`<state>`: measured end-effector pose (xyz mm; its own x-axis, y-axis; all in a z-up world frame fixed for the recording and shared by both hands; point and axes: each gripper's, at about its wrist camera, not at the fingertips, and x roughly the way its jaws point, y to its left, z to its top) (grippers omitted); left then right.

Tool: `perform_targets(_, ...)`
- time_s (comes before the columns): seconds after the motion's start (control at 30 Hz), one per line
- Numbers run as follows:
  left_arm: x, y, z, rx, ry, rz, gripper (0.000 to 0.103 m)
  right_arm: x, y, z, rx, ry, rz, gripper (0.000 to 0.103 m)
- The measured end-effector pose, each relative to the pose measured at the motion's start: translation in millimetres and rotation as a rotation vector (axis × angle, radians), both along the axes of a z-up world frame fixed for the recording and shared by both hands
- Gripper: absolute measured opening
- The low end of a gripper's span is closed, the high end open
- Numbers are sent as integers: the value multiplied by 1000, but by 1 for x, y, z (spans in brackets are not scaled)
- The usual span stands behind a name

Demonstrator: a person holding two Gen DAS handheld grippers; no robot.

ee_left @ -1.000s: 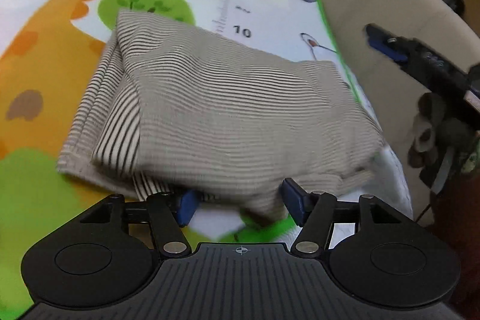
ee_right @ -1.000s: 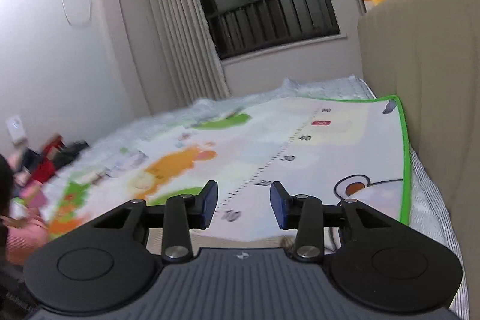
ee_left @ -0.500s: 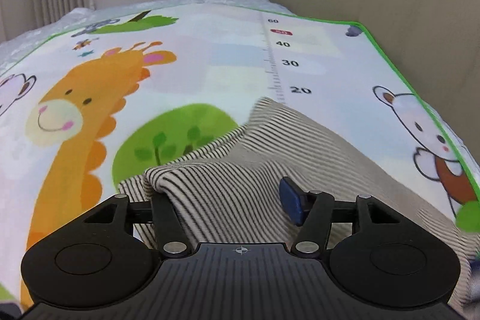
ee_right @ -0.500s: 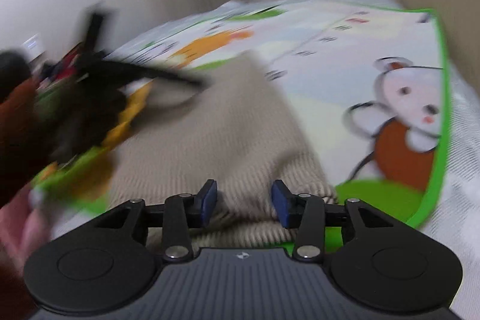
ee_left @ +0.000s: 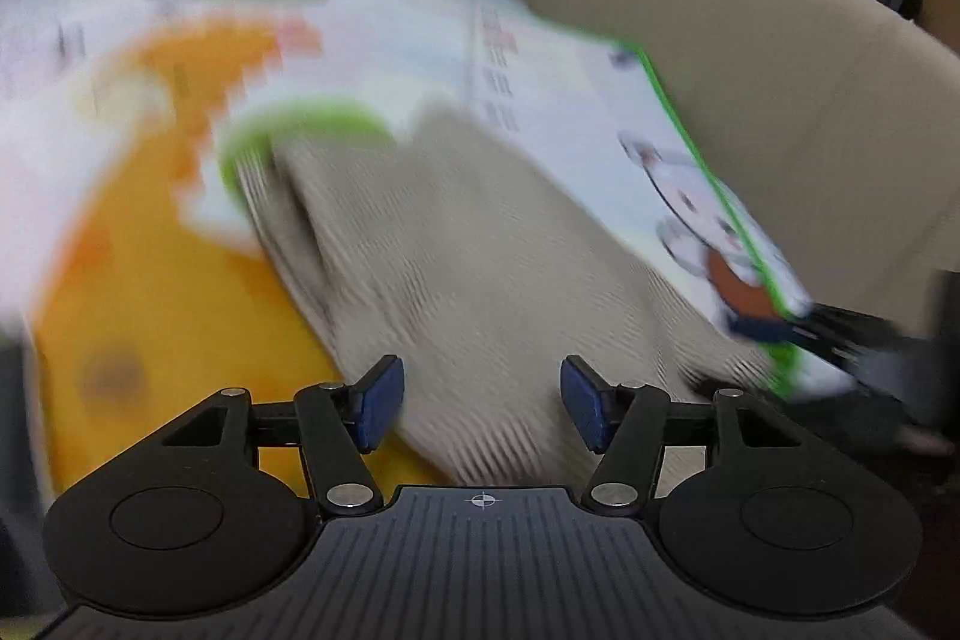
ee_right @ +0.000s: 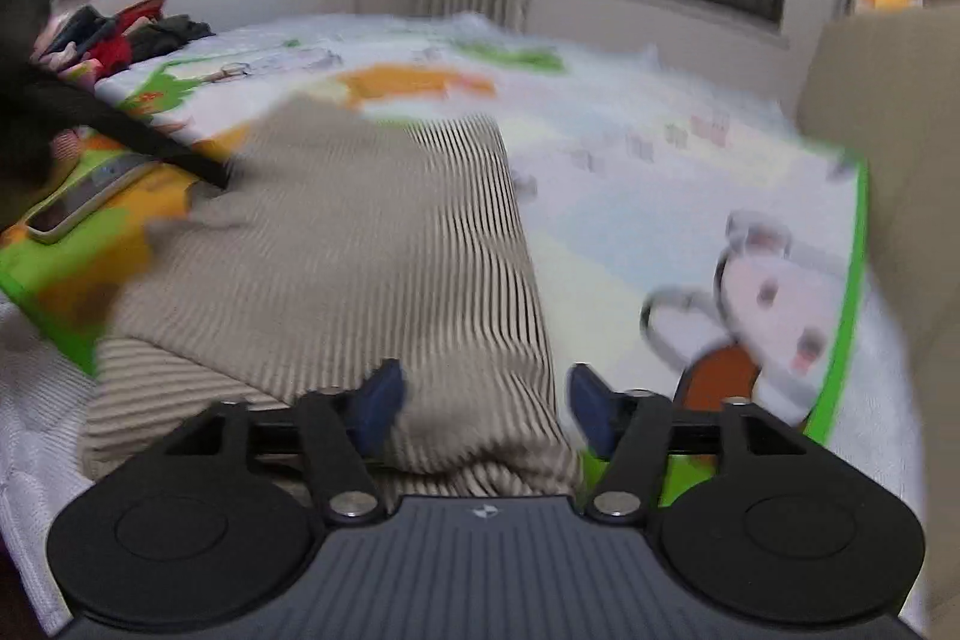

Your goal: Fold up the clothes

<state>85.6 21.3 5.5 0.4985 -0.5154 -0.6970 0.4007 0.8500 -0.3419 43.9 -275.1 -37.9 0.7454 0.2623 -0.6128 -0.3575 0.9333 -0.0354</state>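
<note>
On the play mat [ee_right: 630,196] lies the folded striped garment [ee_right: 360,244]; left gripper [ee_left: 480,403] and right gripper [ee_right: 486,403] both spread, holding nothing.

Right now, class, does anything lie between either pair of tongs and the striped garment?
Nothing visible does. The left tongs and right tongs both stand open directly over the striped garment's near edge, with only cloth between their fingers.
</note>
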Motion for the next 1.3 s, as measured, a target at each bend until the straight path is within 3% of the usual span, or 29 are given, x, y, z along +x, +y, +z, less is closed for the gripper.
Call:
perform_targets(0.07,-6,-1,-12,-14,52,-21,62,-3,-5,-3,93,50,-49,69)
perform_targets(0.13,-2,-4,-16,8,30,-20,66,-7,-10,-6,186,100,-99,66)
perform_targets(0.23,21,-8,-16,56,-27,24,68,-34,12,1,160,125,-63,61)
perform_targets(0.3,42,-6,-18,70,-40,48,74,-52,29,10,130,155,50,61)
perform_targets(0.43,58,12,-19,7,-10,90,71,-89,58,24,-87,-67,172,62)
perform_targets(0.57,33,26,-5,68,-107,70,73,-125,87,38,-306,-292,291,73)
perform_targets(0.67,10,30,6,141,-207,43,77,-126,108,20,-326,-249,437,76)
perform_targets(0.73,-6,31,15,182,-289,7,81,-125,126,-4,-403,-245,519,76)
perform_targets(0.8,-26,33,24,219,-394,-57,88,-123,140,-28,-527,-319,558,76)
perform_targets(0.83,-36,33,29,238,-446,-89,94,-120,142,-32,-536,-342,561,66)
perform_targets(0.9,-56,34,37,275,-547,-160,96,-93,129,-10,-325,-195,483,47)
perform_targets(1.0,-83,28,35,324,-625,-345,101,-49,95,21,37,36,352,41)
perform_targets(1.07,-94,15,24,369,-643,-445,102,-29,73,28,198,137,290,39)
perform_targets(1.17,-105,-15,-4,500,-727,-515,102,-20,65,21,284,217,262,39)
perform_targets(1.23,-104,-34,-18,547,-775,-538,102,-20,64,16,301,239,258,39)
perform_targets(1.3,-100,-52,-28,579,-804,-552,91,-21,66,18,283,220,265,39)
